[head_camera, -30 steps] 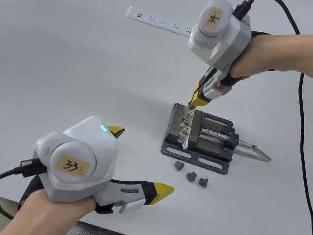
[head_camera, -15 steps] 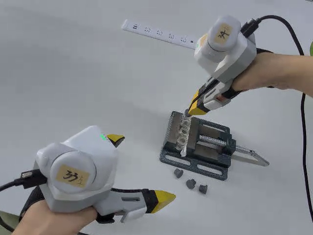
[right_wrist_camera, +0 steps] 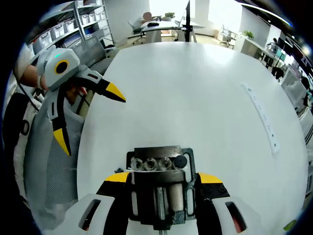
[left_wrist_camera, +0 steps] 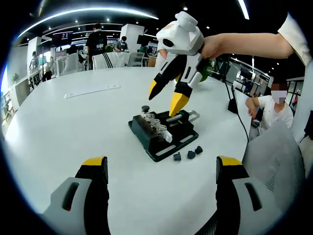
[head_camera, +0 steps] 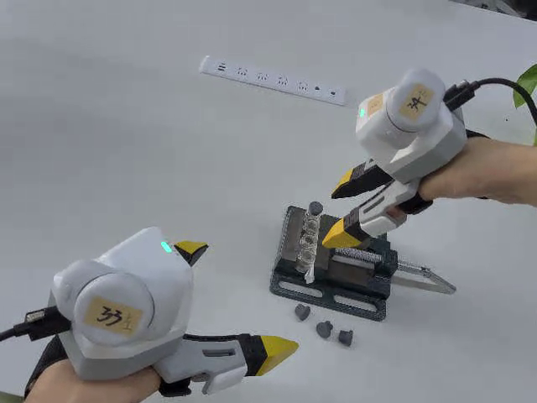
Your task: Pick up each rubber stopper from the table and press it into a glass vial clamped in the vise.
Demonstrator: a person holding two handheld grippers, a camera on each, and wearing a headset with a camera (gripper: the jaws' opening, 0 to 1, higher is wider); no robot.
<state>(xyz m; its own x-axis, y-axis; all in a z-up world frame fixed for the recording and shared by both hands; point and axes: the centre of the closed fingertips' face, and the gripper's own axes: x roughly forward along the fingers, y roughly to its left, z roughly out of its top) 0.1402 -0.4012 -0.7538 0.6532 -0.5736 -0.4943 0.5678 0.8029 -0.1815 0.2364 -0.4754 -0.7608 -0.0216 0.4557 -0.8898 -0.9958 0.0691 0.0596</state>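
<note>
Vise (head_camera: 334, 295) clamps row of clear vials (head_camera: 307, 245); far one capped by dark grey stopper (head_camera: 315, 207). Three loose stoppers (head_camera: 324, 329) near. Right gripper (head_camera: 336, 217), left gripper (head_camera: 242, 295): jaws spread, empty.

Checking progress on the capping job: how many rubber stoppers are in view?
4. One stopper is pressed into the far-end vial in the vise. Three lie loose on the table before the vise: one, another, a third. None appears hidden.
</note>
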